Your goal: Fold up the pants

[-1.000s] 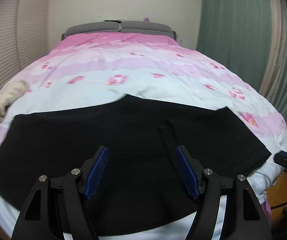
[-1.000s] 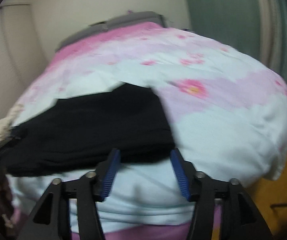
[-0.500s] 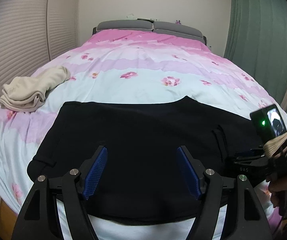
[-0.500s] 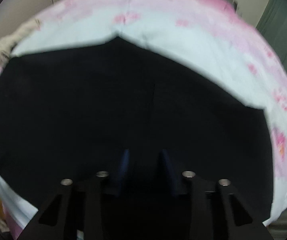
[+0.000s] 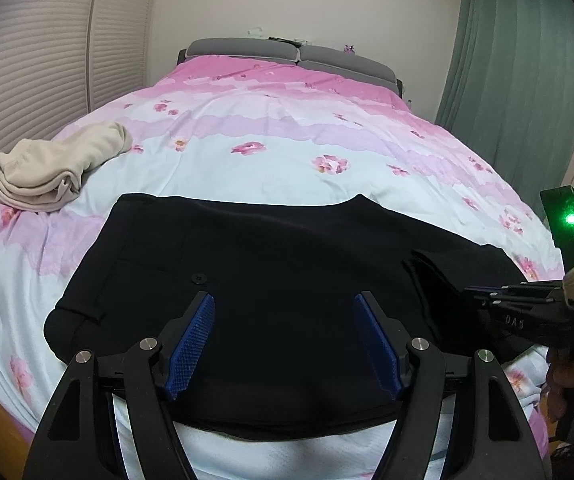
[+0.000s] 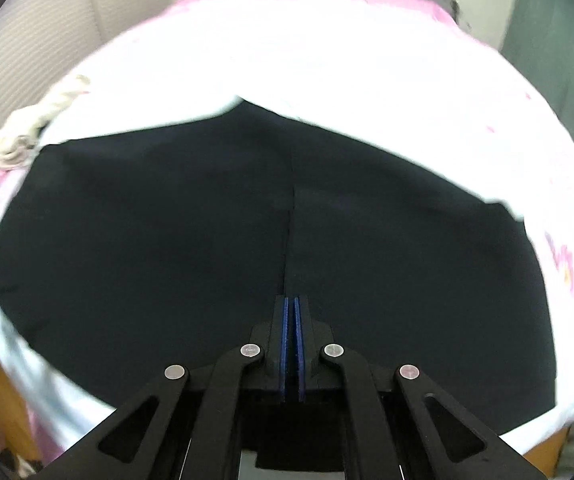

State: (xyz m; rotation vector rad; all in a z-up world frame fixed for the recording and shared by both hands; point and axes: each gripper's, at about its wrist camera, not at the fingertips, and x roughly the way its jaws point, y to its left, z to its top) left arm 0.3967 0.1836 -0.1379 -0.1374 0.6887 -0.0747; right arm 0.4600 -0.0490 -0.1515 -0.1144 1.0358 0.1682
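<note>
Pants (image 5: 271, 280) lie flat across the near end of the bed (image 5: 287, 152), black, already doubled leg on leg, waistband and button at the left. Your right gripper (image 6: 291, 344) has its fingers pressed together, just closed, pinching a raised ridge of cloth near the right end. Your left gripper (image 5: 283, 340) hovers over the near middle, fingers spread, nothing between them. So, as I read it: lengthwise fold done, crosswise fold only starting; bring the right end over to the waistband. Beige garment (image 5: 55, 168) sits folded far left.

Matt black cloth pants (image 5: 271, 280); seemingly smooth cotton duvet (image 5: 287, 152).
</note>
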